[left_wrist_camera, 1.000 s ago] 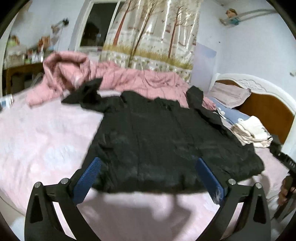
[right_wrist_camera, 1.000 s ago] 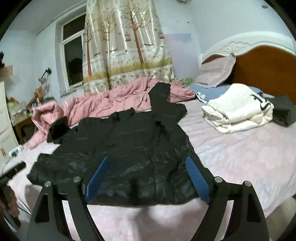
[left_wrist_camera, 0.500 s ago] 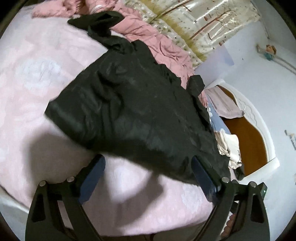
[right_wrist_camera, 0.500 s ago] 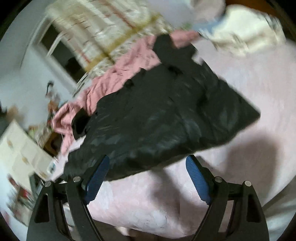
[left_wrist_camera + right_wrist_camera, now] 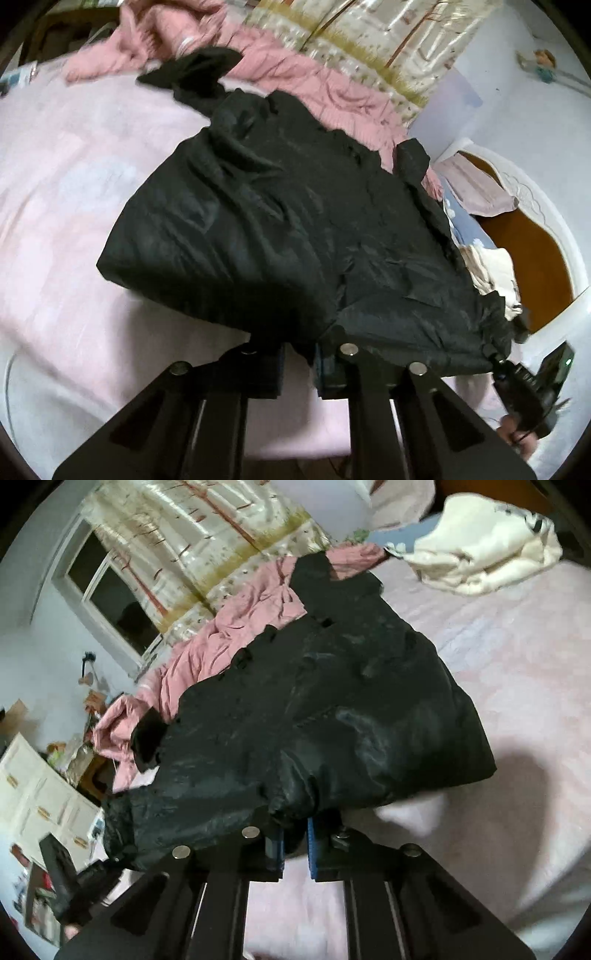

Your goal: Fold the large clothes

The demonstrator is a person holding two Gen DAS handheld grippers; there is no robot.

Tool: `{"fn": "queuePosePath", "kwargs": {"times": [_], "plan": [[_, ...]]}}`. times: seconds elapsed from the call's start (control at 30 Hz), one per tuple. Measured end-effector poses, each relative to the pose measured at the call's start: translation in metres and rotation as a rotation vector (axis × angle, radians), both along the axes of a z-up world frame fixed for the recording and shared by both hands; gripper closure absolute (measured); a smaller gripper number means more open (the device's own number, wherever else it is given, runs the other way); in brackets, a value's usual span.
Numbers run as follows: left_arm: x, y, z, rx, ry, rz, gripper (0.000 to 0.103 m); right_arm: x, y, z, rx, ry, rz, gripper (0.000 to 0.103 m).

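Observation:
A large black padded jacket (image 5: 277,221) lies spread on the pink bed sheet (image 5: 55,192), with its hem toward me and its sleeves reaching to the far side. In the left wrist view my left gripper (image 5: 299,360) is at the near hem, its jaws closing, and black fabric is pinched between the blue pads. The right wrist view shows the same jacket (image 5: 332,709). My right gripper (image 5: 293,840) is closing too, with a bunched bit of hem caught between its pads. Both views are tilted.
A crumpled pink quilt (image 5: 295,74) lies behind the jacket along the curtain (image 5: 351,37). Folded cream clothes (image 5: 480,554) sit by the wooden headboard (image 5: 528,251). White drawers (image 5: 37,794) stand beyond the bed's far side. A hand (image 5: 517,439) shows at the lower right.
Both grippers have dropped to the jacket's near hem and rolled sideways. Their jaws, wide apart before, have come together on the hem fabric.

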State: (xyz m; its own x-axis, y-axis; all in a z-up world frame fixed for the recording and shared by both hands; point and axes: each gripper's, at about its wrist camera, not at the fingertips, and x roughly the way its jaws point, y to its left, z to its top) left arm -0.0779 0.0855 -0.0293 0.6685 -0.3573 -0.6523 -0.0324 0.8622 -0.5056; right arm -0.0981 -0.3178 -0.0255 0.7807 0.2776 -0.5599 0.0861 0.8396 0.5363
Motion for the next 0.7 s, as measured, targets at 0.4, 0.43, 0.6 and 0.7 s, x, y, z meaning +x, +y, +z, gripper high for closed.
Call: {"fn": "queuePosePath", "kwargs": {"times": [0.4, 0.43, 0.6, 0.7], "plan": [[-0.024, -0.032, 0.004, 0.115, -0.114, -0.167, 0.027, -0.027, 0.012, 0.003, -0.043, 0.029, 0.158, 0.029], [-0.023, -0.039, 0.007, 0.139, -0.128, -0.186, 0.025, -0.028, 0.016, 0.004, -0.057, 0.01, 0.193, 0.029], [-0.018, -0.054, 0.028, 0.264, -0.224, -0.159, 0.025, -0.03, 0.025, 0.016, -0.1, -0.068, 0.231, 0.027], [-0.004, -0.056, 0.049, 0.333, -0.285, -0.157, 0.025, -0.023, 0.025, 0.033, -0.181, -0.12, 0.221, 0.027]]}}
